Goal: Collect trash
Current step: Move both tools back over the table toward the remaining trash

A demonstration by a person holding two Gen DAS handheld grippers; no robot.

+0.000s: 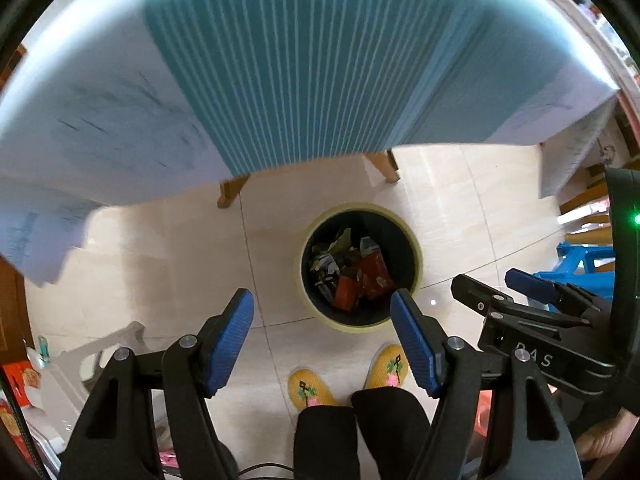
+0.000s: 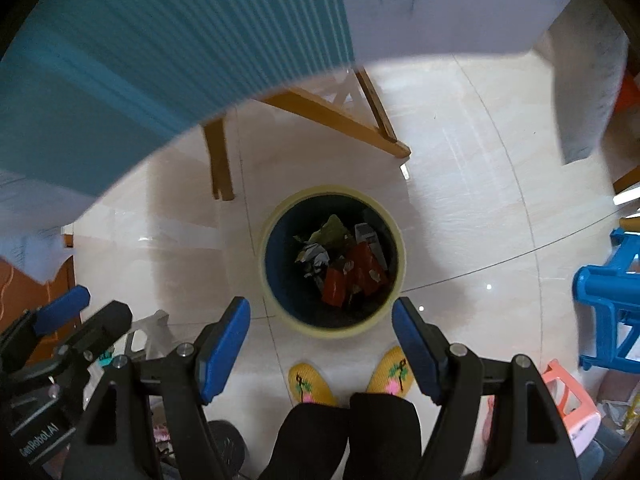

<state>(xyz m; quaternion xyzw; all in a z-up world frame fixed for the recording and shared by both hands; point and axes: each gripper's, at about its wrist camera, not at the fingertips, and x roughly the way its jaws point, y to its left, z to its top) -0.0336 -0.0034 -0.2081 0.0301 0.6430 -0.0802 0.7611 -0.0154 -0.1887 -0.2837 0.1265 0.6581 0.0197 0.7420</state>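
Observation:
A round bin with a pale yellow rim (image 1: 416, 252) (image 2: 264, 256) stands on the tiled floor below both grippers. It holds crumpled wrappers (image 1: 352, 272) (image 2: 344, 264), red, green and silvery. My left gripper (image 1: 322, 312) hangs above the bin's near edge, open, nothing between its blue pads (image 1: 230, 344). My right gripper (image 2: 321, 320) is also open and empty, pointing down over the bin's near side. In the left wrist view the right gripper (image 1: 516, 284) shows at the right edge; in the right wrist view the left gripper (image 2: 80, 312) shows at the left edge.
A table under a teal striped and white cloth (image 1: 300, 60) (image 2: 160, 40) fills the upper part, its wooden legs (image 2: 220, 160) behind the bin. A person's yellow slippers (image 1: 308, 388) and dark trousers are near the bin. A blue plastic stool (image 2: 608, 288) and a pink one (image 2: 568, 396) stand at the right.

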